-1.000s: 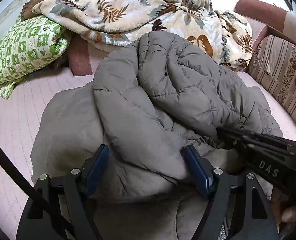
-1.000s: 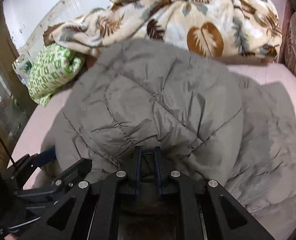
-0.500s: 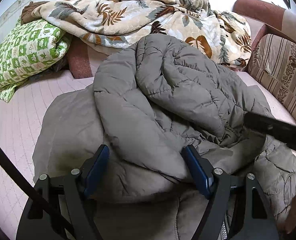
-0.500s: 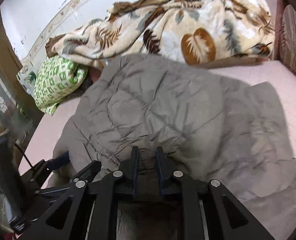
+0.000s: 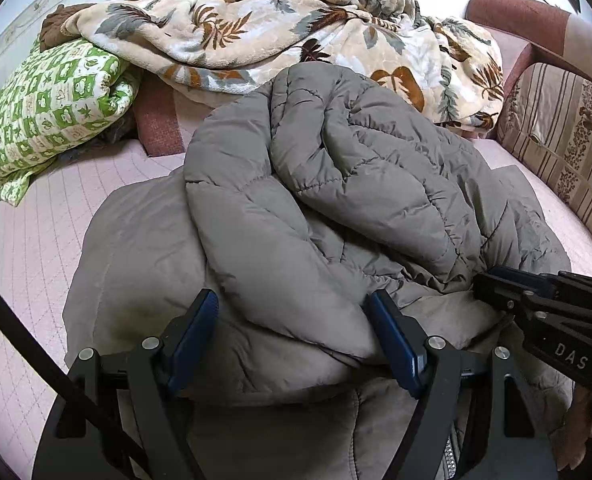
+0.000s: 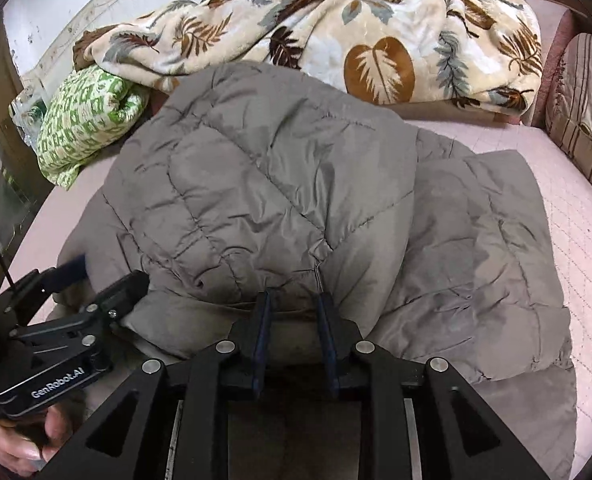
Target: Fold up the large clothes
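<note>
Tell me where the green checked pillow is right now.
The green checked pillow lies at the far left in both views, beside the leaf-print blanket, beyond the grey jacket.

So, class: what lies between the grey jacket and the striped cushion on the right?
Only bare pink bed cover separates the jacket from the cushion; the right wrist view shows it best.

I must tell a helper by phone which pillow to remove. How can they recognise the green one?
Find the pink sofa seat. Behind the grey padded jacket, under the leaf-print blanket's left end, lies the pillow: only it has green and cream squares.
</note>
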Tool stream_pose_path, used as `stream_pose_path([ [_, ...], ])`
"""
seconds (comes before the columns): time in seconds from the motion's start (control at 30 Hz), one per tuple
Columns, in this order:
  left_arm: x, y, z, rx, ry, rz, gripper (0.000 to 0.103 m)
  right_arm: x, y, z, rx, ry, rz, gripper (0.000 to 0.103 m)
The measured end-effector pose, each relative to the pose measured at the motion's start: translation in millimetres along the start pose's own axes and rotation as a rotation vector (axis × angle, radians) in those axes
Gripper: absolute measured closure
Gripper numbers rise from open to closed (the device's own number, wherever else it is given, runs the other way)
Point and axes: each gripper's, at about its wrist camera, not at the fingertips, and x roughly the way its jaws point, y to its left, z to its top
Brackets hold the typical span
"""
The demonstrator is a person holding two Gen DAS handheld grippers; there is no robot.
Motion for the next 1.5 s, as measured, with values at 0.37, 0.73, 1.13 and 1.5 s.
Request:
stream_pose_path([
  [0.37,-6.8,0.8,1.5,-0.008,-0.008,-0.013,0.026,-4.8,2.1,0.4,0.008,-0.008,0.003,0.077],
  [0.73,-29.7,0.8,4.8,-0.011,-0.033,-0.03,0.026,-35.5,14.2,3.3,-0.009,-0.053,0.047,0.075],
  [1.13,-5.4,-7.1,-5.9,0.033,0.043,0.01,0.026,-0.2,13.5,-11.2,0.001,0.051,0.081,0.075],
  [1.5,-16.4,-3.7,-2.6,0.019,0.013,-0.002,0.026,-13.3,9.0,-6.5,0.022,0.02,0.108,0.075],
])
